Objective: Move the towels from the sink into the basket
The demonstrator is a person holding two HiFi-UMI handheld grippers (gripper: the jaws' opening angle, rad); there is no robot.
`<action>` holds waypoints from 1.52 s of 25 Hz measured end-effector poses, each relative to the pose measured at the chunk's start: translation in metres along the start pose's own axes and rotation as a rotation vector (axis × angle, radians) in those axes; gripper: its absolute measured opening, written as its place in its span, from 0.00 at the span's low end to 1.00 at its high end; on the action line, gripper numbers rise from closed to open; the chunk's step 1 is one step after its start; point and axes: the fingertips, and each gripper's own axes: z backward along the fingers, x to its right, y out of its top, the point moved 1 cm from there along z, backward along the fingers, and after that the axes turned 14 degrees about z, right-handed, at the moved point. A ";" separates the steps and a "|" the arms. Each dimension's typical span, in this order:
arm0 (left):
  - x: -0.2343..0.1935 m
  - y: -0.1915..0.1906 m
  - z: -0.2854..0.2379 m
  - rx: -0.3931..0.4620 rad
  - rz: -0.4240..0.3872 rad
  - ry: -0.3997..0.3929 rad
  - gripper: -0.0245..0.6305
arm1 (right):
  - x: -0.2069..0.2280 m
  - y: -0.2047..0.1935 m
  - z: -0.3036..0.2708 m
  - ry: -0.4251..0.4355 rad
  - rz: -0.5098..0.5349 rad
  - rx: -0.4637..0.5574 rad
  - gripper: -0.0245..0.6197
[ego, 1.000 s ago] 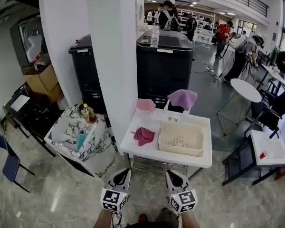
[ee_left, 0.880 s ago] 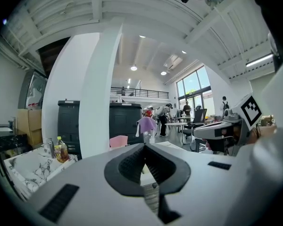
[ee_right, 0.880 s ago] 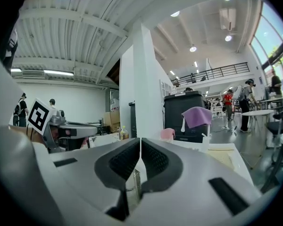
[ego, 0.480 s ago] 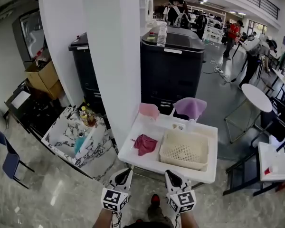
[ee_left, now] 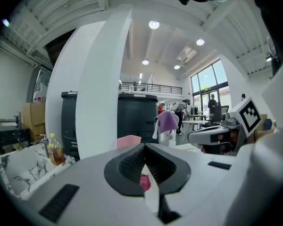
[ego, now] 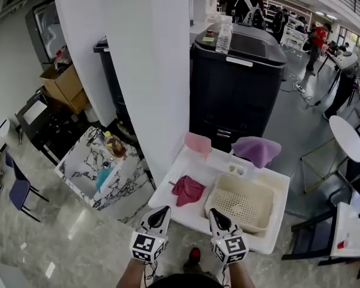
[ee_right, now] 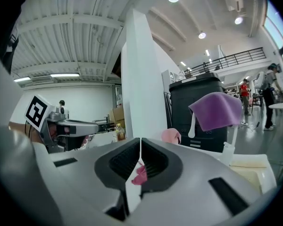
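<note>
The left gripper (ego: 161,212) and the right gripper (ego: 214,214) hang low in front of the white sink table (ego: 279,185), not over it yet. Each one has its two fingers pressed together with nothing in them.

The crumpled dark pink towel (ego: 188,189) lies in the sink on the left, just beside the cream plastic basket with holes (ego: 240,203). A pale pink towel (ego: 198,143) hangs on the far edge. A purple towel (ego: 257,150) is draped over the tap. The basket looks empty, so I think the job is only starting.

To do it well, step closer, open one gripper wide, come down on the middle of the dark pink towel and pinch a thick fold.

The big white pillar (ego: 150,71) stands close on the left, so the left arm has little room. A tall black machine (ego: 237,83) stands behind the sink
</note>
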 end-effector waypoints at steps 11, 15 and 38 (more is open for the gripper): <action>-0.026 -0.008 -0.040 -0.037 0.025 0.104 0.04 | 0.017 -0.027 -0.057 0.124 -0.048 -0.010 0.09; -0.037 -0.012 -0.052 -0.062 0.024 0.113 0.04 | 0.018 -0.039 -0.070 0.133 -0.070 -0.036 0.09; -0.122 -0.118 -0.113 -0.285 0.162 0.042 0.04 | -0.001 -0.147 -0.154 0.111 -0.166 -0.278 0.09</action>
